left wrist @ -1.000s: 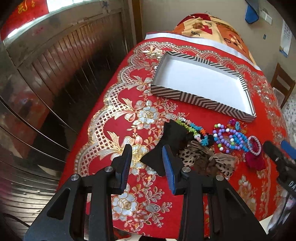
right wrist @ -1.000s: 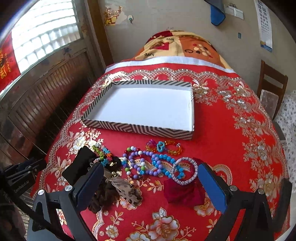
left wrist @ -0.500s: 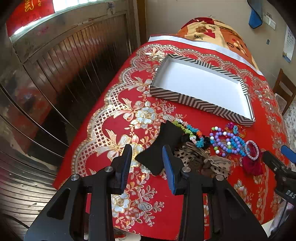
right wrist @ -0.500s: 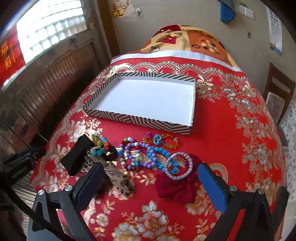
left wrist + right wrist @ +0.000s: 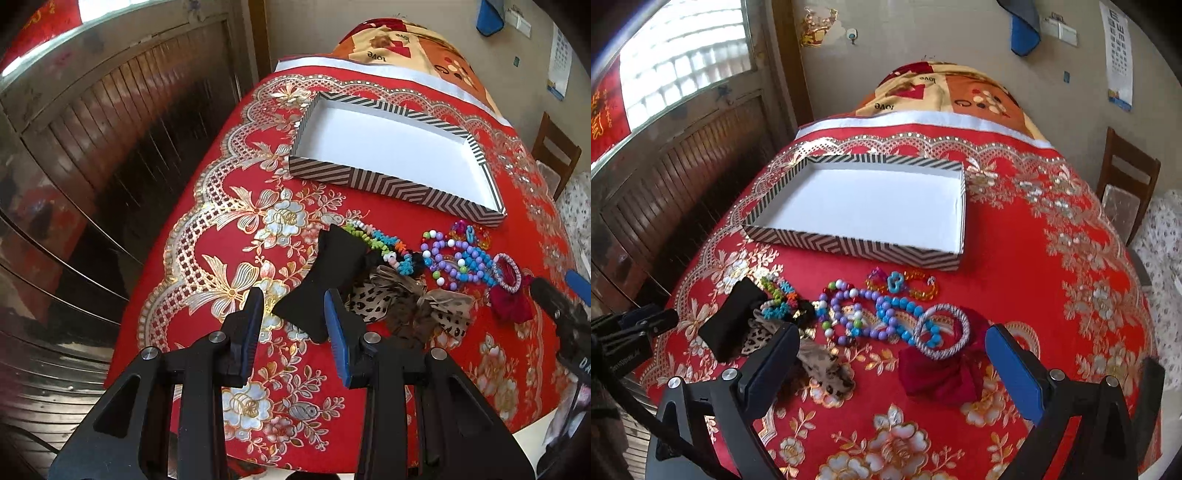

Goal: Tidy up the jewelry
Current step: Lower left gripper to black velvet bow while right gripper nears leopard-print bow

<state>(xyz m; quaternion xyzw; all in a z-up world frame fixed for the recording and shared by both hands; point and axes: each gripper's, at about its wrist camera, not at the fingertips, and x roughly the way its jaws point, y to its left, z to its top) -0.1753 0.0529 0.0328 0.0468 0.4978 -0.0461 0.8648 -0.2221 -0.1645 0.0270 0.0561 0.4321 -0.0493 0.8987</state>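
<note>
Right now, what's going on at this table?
Jewelry sorting has barely started. The striped box sits empty on the red tablecloth, with beaded bracelets, a black bow and a red bow piled before it. The left gripper hangs over the black bow, the right gripper over the red bow; both jaws open, holding nothing.

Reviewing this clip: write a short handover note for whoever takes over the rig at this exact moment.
Left gripper: open, holding nothing, lined up on the black bow.
Right gripper: wide open, holding nothing, above the red bow and silver bracelet.
Striped box: nothing visible inside.
Bead bracelets and leopard bow lie on the tablecloth in front of the box.
Done: nothing packed. Left: move every piece into the box.
</note>
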